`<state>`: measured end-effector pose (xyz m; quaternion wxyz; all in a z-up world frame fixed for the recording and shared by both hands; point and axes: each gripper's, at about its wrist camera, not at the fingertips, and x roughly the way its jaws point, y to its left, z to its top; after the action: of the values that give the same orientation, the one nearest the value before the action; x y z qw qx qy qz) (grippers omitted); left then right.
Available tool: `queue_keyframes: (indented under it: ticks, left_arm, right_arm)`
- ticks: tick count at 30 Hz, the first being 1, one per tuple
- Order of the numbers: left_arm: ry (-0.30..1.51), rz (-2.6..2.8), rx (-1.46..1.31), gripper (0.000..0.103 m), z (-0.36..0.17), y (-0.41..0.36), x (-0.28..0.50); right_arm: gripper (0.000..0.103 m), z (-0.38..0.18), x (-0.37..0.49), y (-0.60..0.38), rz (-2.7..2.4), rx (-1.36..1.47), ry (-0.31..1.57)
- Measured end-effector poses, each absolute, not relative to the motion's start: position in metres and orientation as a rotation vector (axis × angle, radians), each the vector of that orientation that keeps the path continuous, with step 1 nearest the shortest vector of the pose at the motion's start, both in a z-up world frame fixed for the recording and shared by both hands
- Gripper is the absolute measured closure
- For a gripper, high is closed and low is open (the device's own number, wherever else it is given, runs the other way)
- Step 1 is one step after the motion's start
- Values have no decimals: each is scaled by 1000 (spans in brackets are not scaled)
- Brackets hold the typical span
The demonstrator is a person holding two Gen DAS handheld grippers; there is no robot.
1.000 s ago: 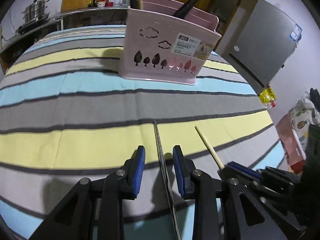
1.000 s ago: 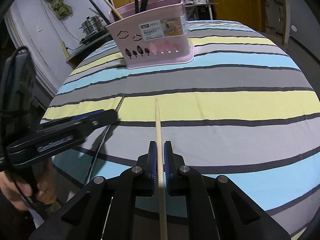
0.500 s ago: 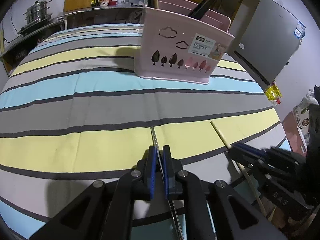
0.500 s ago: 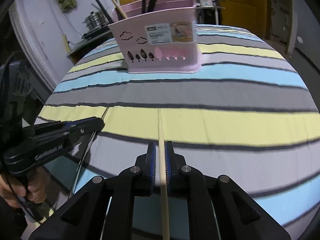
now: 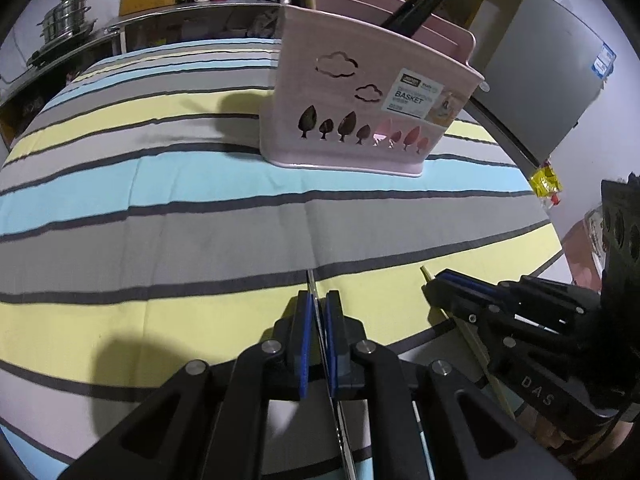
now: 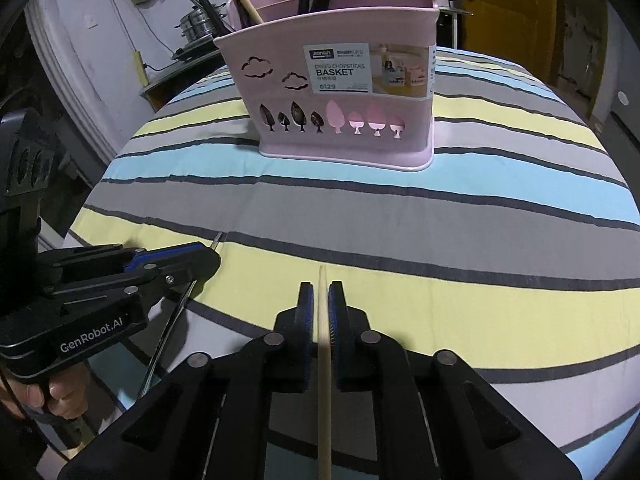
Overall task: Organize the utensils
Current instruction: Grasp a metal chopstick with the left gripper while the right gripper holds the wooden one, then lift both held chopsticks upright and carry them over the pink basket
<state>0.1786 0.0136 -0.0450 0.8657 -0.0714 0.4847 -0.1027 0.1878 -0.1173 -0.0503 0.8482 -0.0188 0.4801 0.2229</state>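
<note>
A pink chopstick basket [image 5: 360, 120] stands on the striped tablecloth ahead, also in the right wrist view [image 6: 340, 100], with several dark and wooden utensils upright in it. My left gripper [image 5: 318, 300] is shut on a thin dark metal chopstick [image 5: 312, 284], which points toward the basket. My right gripper [image 6: 321, 292] is shut on a pale wooden chopstick [image 6: 323, 320], also pointing at the basket. The left gripper shows in the right wrist view [image 6: 200, 260] at the left. The right gripper shows in the left wrist view [image 5: 440, 284] at the right.
The striped tablecloth [image 6: 480, 208] covers the round table. A counter with steel pots [image 5: 64, 20] stands behind at the left. A grey fridge [image 5: 552, 80] and a yellow door [image 6: 512, 12] lie beyond the table. The table edge drops off at the right.
My left gripper closed on the dark chopstick a second ago. Both grippers have since moved closer to the basket with their chopsticks held.
</note>
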Motion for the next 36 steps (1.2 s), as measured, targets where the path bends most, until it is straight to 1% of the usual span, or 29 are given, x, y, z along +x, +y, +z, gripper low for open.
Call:
queue_keyframes:
  ticks: [8,13,16,29,36]
  left_arm:
    - [1034,-213,-98,97,-42,7,184]
    - [1031,-225,-120,97,-34,11,184]
    - [1005,-241,-121,98,-21,10,181]
    - [816,-293,-105,98,71,16,172]
    - [762,-296,-87,98,93,17,174]
  right_arm:
    - [98,-46,192,-118,482,-20,1024]
    - [98,-31,189,-123,489,-6,991]
    - [98,-16,187,-126,495,8,959]
    - [98,66,178,-134,508,21,762]
    - [98,97,175,-141,487,24,661]
